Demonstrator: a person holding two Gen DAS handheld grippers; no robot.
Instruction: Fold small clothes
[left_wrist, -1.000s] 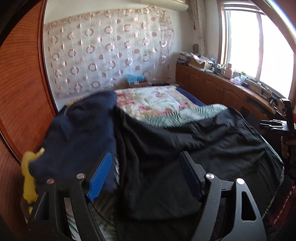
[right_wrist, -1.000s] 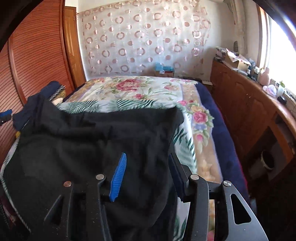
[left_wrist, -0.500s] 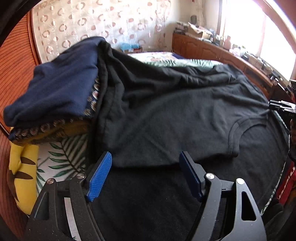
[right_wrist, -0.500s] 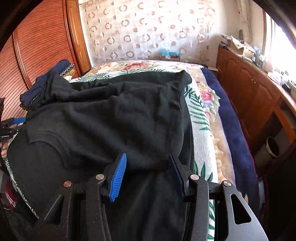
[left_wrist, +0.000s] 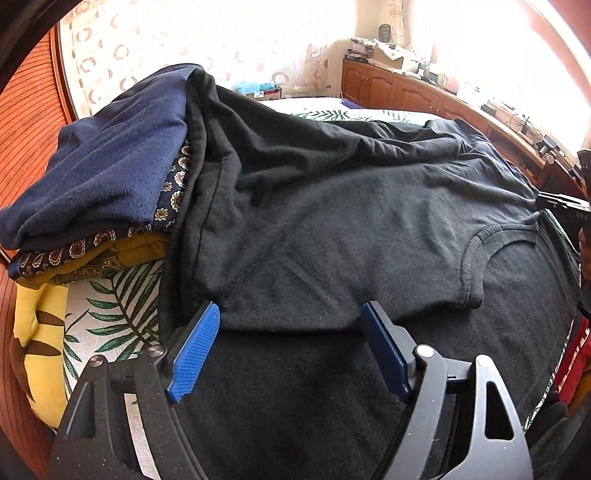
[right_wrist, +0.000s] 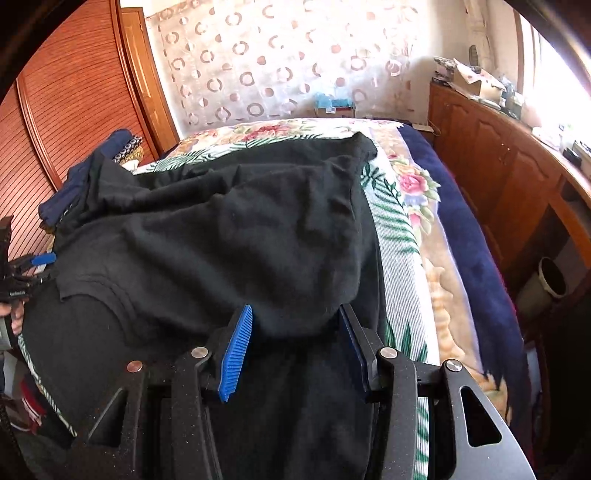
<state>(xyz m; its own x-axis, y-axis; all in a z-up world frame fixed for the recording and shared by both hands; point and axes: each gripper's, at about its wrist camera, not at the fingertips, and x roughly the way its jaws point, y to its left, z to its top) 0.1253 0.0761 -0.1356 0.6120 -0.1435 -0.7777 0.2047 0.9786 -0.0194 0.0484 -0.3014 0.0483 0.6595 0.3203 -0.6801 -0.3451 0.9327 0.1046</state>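
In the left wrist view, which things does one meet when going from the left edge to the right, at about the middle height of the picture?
Wooden wardrobe door → stack of folded clothes with a navy garment on top → black T-shirt spread on the bed → right gripper at the right edge.

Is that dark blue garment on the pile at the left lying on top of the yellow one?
Yes, the dark blue garment tops the pile, with a patterned layer and the yellow garment beneath it.
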